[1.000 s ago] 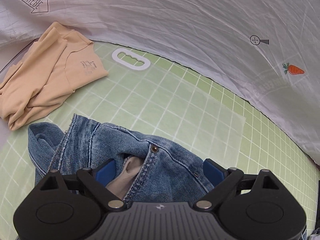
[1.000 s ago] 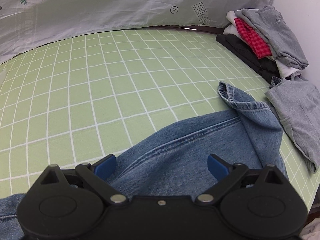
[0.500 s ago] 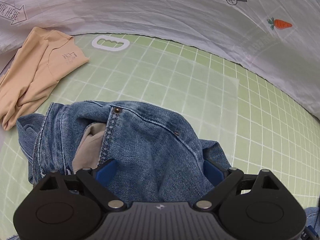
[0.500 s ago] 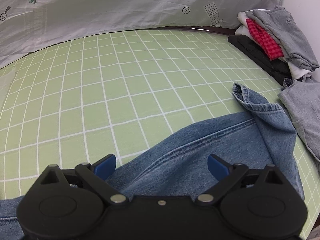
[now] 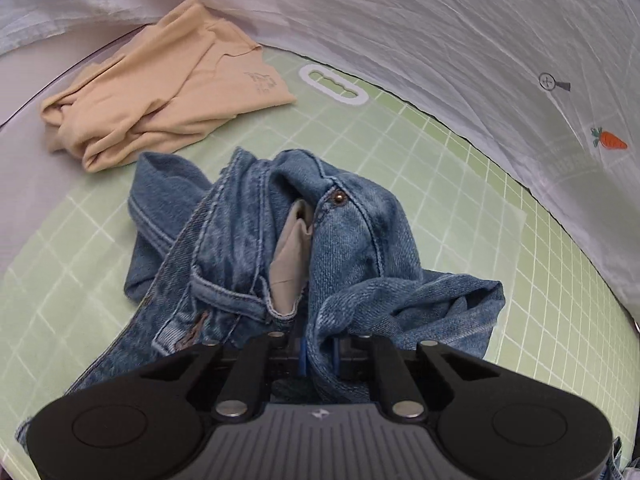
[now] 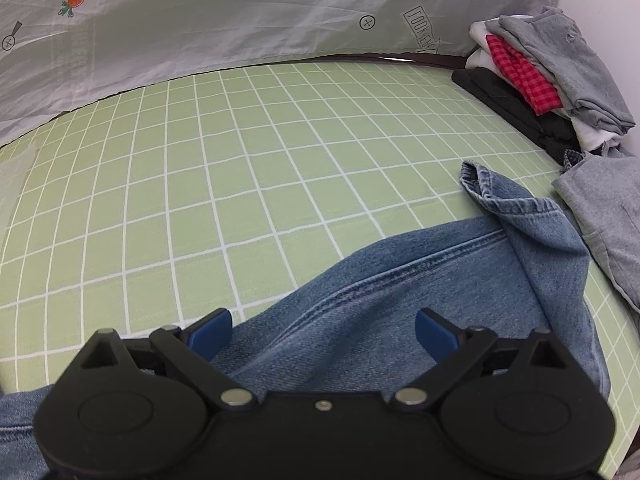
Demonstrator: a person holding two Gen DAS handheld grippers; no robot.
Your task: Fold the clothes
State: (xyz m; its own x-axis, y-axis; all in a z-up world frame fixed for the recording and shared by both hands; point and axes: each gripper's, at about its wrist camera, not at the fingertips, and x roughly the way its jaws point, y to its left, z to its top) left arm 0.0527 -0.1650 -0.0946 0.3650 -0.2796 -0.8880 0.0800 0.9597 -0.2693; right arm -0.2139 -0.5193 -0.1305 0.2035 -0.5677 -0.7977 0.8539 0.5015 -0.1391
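Blue jeans (image 5: 352,240) lie bunched on the green checked mat (image 5: 460,184), waistband end up, with a rivet button and a pale pocket lining showing. My left gripper (image 5: 318,354) is shut on a fold of the denim near the waist. In the right wrist view a jeans leg (image 6: 420,280) stretches across the mat to a turned-up hem at the right. My right gripper (image 6: 324,330) hangs open just above that leg, blue pads wide apart, nothing between them.
A crumpled beige shirt (image 5: 160,92) lies at the far left beside a white plastic handle piece (image 5: 334,85). A printed white sheet (image 5: 400,20) walls the back. At the right stand a pile of folded clothes (image 6: 536,80) and a grey garment (image 6: 608,216).
My left gripper went from open over the jeans to shut on the denim, and the waist has bunched up. The right gripper stayed open, shifting only slightly over the leg.
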